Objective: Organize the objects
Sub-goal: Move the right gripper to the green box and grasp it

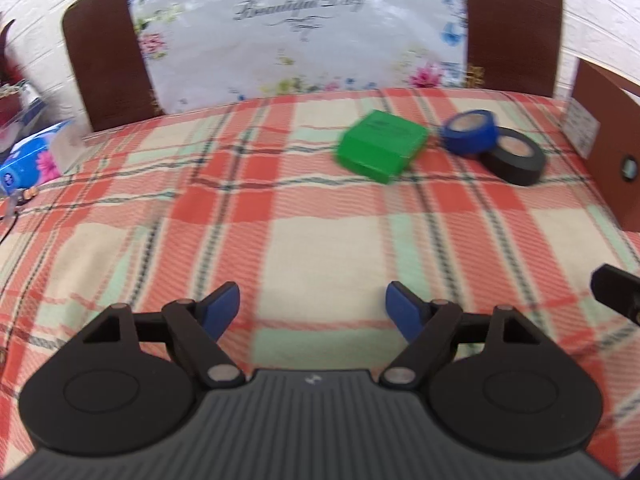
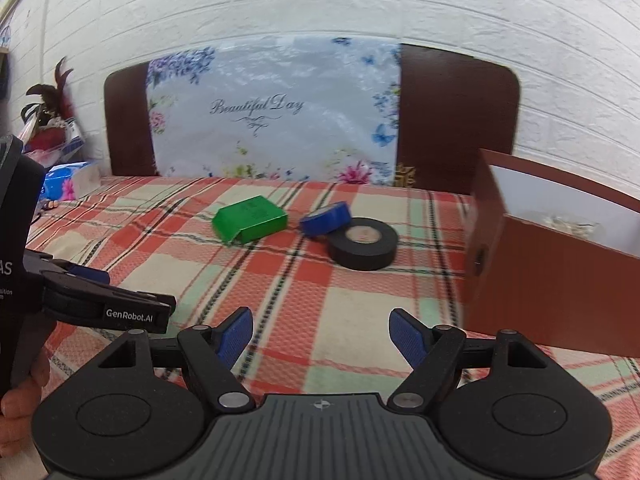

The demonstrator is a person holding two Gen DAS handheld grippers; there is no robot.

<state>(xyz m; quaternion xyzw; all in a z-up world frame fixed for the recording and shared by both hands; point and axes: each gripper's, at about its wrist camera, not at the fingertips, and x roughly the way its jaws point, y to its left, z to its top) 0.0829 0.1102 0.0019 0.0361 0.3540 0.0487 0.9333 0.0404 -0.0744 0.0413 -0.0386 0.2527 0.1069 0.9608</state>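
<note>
Plaid cloth (image 2: 320,280) in red, cream and green covers the surface, which looks to be a bed with a headboard (image 2: 456,116) rather than a table; three loose items lie on it toward the far side. Green box (image 2: 250,219) sits leftmost, the blue tape roll (image 2: 325,219) just beside it and tilted, leaning on the black tape roll (image 2: 363,243), which lies flat. Left tongs (image 1: 312,310) and right tongs (image 2: 321,338) both stand spread wide and hold nothing, well short of the items. Brown carton (image 2: 560,264) stands open at the right, near the black roll; a pale, glinting item shows inside near its far wall, too indistinct to identify, and the remainder of its interior is hidden. Risks, as judged: lifting the black roll first would likely drop the blue roll and let it run off across the cloth; the soft, yielding cloth may bunch under a descending finger and shift the target; the two tongs sit close together and could collide when reaching rightward.
</note>
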